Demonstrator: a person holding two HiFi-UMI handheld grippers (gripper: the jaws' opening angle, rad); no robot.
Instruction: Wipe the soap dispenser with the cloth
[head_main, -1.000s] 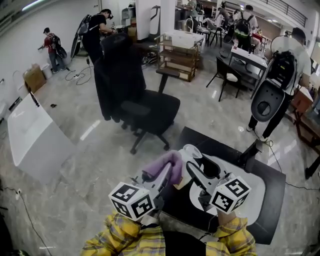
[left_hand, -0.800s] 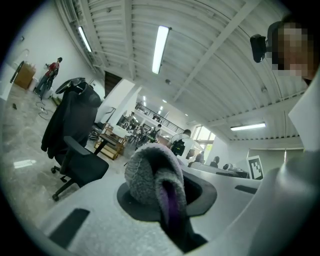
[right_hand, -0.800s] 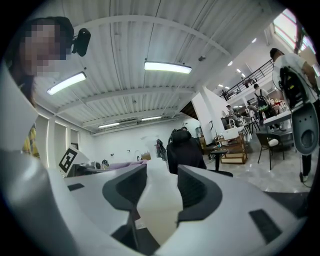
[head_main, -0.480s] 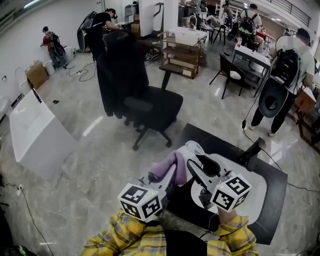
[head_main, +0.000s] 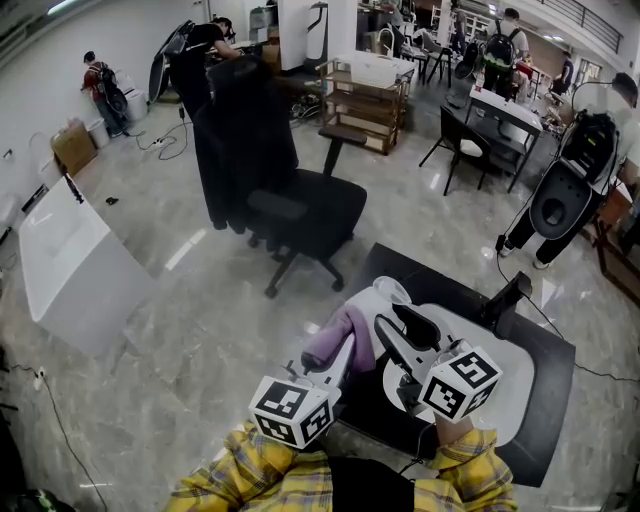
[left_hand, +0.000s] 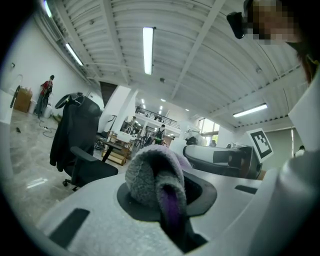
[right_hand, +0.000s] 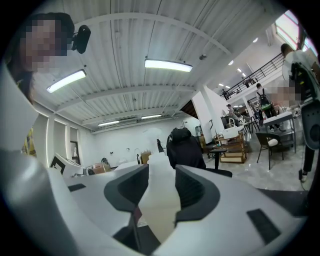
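The right gripper (head_main: 398, 330) clasped the soap dispenser (head_main: 388, 294) above the near-left corner of the dark table (head_main: 545, 400), its jaws having just closed tighter on the pale bottle; any more squeeze could buckle it or push soap out. The left gripper (head_main: 342, 352) was clenched on the purple cloth (head_main: 338, 330), right against the bottle's left side, and a hard sideways rub might twist the bottle in its grip. Compared with a second before, the cloth and its gripper sat slightly lower, while the right gripper had not shifted
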